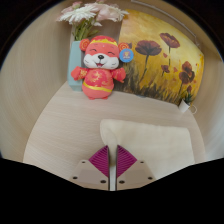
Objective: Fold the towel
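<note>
A white towel [150,145] lies on the pale wooden table [55,140], just ahead of the fingers and off to their right. My gripper [112,152] sits at the towel's near left edge. Its magenta pads [100,160] are closed to a thin slit, and a narrow white strip of the towel's edge shows between them. The part of the towel under the fingers is hidden.
A red and orange plush toy [97,65] stands at the far side of the table beyond the fingers. Behind it are a vase of pale flowers [88,15] and a yellow painting of purple flowers [160,60] against the wall.
</note>
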{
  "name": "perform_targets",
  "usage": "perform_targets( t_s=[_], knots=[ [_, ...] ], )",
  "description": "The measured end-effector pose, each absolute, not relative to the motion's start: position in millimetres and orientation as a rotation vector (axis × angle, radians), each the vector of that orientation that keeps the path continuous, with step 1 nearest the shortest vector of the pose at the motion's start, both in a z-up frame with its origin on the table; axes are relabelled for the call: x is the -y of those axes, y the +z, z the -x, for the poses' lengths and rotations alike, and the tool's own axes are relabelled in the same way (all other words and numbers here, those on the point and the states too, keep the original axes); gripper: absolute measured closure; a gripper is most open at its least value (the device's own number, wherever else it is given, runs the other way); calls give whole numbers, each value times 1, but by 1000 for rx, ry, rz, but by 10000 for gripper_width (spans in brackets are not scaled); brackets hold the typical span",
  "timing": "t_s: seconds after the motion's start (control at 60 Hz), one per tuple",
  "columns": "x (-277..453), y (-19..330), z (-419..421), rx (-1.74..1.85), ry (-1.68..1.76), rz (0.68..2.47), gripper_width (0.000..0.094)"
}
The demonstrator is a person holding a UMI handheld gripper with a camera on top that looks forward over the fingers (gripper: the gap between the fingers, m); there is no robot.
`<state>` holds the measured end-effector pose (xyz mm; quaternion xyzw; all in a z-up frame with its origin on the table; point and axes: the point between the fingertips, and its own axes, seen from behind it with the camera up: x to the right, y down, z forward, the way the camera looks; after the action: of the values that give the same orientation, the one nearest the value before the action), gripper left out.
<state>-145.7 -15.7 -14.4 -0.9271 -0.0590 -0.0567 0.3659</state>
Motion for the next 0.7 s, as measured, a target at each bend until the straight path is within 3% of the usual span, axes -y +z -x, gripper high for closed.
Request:
perform_targets(
  t_s=[0.067, 0.25, 0.35, 0.417, 0.5, 0.533, 0.6, 0.7],
  knots=[
    [17, -4, 144, 148, -112, 2411, 878],
    [7, 90, 72, 216, -264, 2307, 879],
    [6, 125, 10, 220, -334, 2272, 879],
    [7, 129, -35, 192, -356, 2262, 877],
    [13, 104, -78, 143, -323, 2306, 859],
    [14, 92, -94, 143, -311, 2319, 794],
    [20, 60, -129, 115, -346, 2357, 535],
    [28, 34, -136, 153, -314, 2397, 412]
  ],
)
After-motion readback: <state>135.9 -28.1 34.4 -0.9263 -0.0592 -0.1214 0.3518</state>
